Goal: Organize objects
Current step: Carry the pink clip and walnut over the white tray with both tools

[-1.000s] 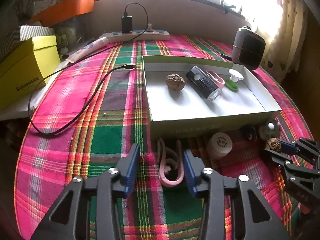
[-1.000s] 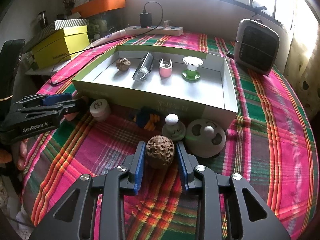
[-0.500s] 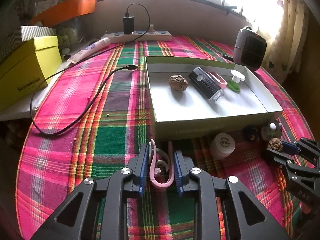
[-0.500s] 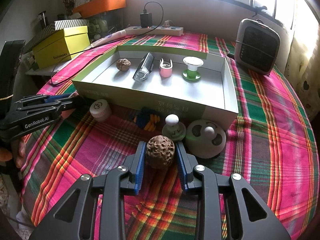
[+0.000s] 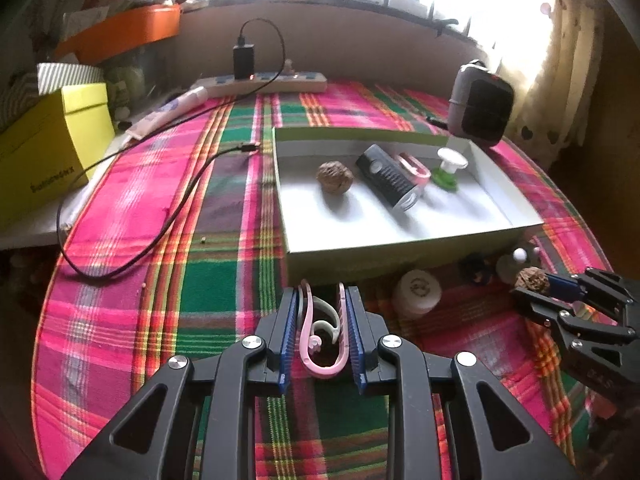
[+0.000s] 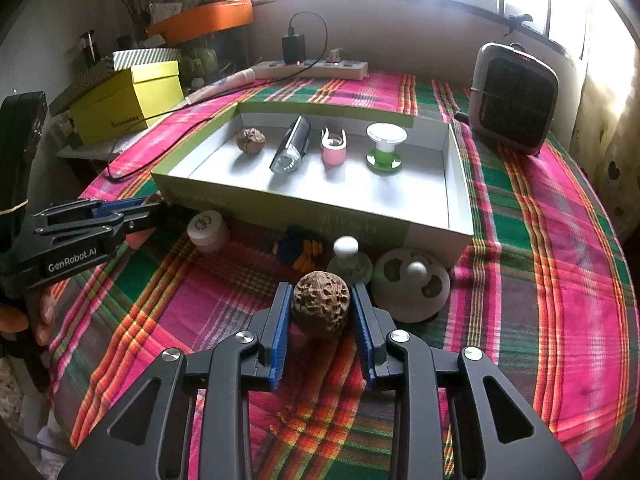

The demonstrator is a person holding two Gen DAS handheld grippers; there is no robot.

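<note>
My left gripper (image 5: 322, 306) is shut on a pink curved clip (image 5: 308, 336), just in front of the near wall of the white box (image 5: 400, 250). My right gripper (image 6: 320, 292) is shut on a brown walnut (image 6: 320, 308), held above the plaid cloth; in the left wrist view the right gripper (image 5: 536, 284) shows at the right edge. Inside the box lie another walnut (image 6: 251, 140), a black flashlight (image 6: 294, 146), a pink clip (image 6: 334, 146) and a green-and-white spool (image 6: 385, 146). The left gripper (image 6: 152, 208) shows side-on in the right wrist view.
In front of the box stand a white round cap (image 6: 208, 230), a blue-and-orange thing (image 6: 298, 248), a small white-knobbed piece (image 6: 348, 260) and a white disc (image 6: 412, 280). Behind are a grey heater (image 6: 514, 100), a power strip (image 6: 312, 68), a yellow box (image 6: 128, 98) and a black cable (image 5: 160, 200).
The left gripper's jaws closed from wide apart onto the pink clip lying on the cloth. The right gripper with its walnut has stayed put.
</note>
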